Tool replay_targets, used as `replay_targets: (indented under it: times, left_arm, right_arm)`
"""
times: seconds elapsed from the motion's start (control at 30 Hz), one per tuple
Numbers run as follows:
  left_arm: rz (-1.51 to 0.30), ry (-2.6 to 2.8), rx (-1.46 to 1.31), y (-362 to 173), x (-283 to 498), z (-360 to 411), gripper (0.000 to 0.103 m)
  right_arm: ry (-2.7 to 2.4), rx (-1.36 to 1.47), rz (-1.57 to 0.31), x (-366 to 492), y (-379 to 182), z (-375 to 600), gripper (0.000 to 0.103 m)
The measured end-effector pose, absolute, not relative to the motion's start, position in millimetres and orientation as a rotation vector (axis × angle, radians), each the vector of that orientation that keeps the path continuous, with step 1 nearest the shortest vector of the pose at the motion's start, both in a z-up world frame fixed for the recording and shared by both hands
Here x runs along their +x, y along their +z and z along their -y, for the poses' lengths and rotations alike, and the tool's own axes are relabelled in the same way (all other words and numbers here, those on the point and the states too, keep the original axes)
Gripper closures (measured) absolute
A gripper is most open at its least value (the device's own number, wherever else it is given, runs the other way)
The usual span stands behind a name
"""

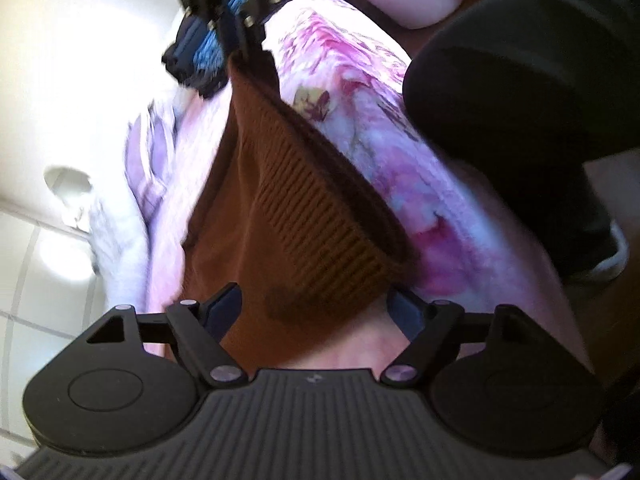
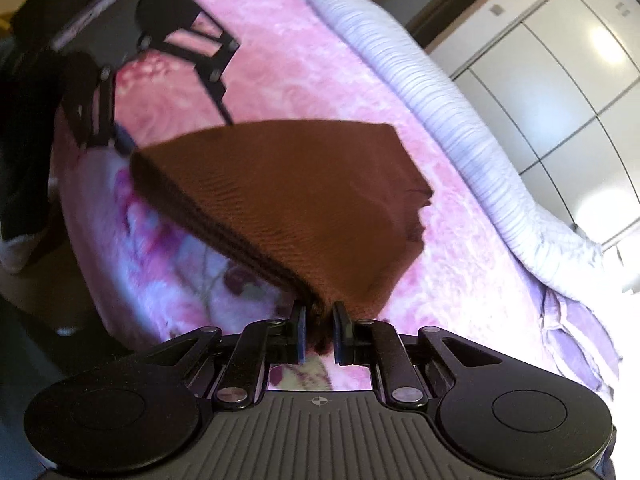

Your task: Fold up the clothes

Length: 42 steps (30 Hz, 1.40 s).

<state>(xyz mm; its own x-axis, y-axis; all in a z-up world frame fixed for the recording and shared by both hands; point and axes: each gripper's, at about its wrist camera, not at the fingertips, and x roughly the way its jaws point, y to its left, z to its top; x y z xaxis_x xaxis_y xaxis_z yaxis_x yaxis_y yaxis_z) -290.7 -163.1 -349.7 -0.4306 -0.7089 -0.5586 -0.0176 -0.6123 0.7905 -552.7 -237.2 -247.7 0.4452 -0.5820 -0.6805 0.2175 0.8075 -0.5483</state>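
A brown knitted garment (image 2: 288, 200), ribbed along one band, is held lifted above a pink floral blanket (image 2: 320, 80). It is seen folded over on itself, with a doubled edge stretched taut and the loose end hanging toward the blanket. The picture is blurred, so finer details cannot be told.

One brown garment (image 2: 288, 192), one pink blanket (image 2: 320, 68), two grippers (image 2: 320, 334)

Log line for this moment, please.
stage: folding | right claw: shut on brown knit garment | left claw: open | bed: pink blanket
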Motion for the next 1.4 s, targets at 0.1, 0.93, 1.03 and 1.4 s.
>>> replay_targets:
  times: [0.1, 0.93, 1.03, 1.4]
  left_arm:
    - [1.099, -2.065, 1.313, -355, -297, 165, 0.026]
    - [0.434, -2.463, 1.188, -266, -263, 127, 0.091]
    - [0.269, -2.485, 1.051, -230, -251, 158, 0.090]
    - [-0.323, -2.315, 0.723, -171, -187, 365, 0.089]
  right_arm:
    - [-0.522, -0.394, -0.987, -555, -250, 238, 0.092]
    - [-0.466, -0.353, -1.024, -582, -245, 137, 0.094]
    - [-0.518, -0.395, -0.958, -583, -210, 146, 0.094]
    - [-0.595, -0.582, -0.797, -511, -133, 315, 0.101]
